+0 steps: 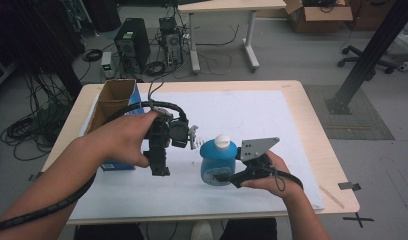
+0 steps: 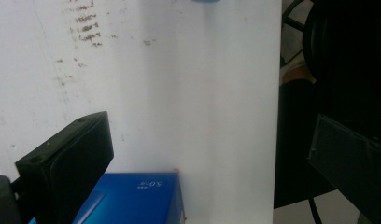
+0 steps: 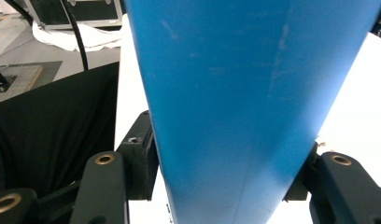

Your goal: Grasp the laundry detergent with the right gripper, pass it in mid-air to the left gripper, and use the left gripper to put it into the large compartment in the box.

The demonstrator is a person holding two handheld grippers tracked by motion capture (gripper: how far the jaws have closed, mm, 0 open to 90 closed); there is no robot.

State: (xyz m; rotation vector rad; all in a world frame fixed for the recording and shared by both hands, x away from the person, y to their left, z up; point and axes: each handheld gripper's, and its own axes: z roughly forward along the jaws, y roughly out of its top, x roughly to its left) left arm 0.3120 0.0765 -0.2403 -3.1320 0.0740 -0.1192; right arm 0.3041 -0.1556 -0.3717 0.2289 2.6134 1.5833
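Now the right gripper has its jaws clamped on the blue bottle, which stands upright on the white mat. Left of the bottle, the left gripper hangs wide and empty near the box. Grasp looks made; any lift or carry is yet to come.

Blue bottle with white cap, black claw, white mat

Right hand-held gripper clamped tight; left hand-held gripper jaws apart, pointing down.
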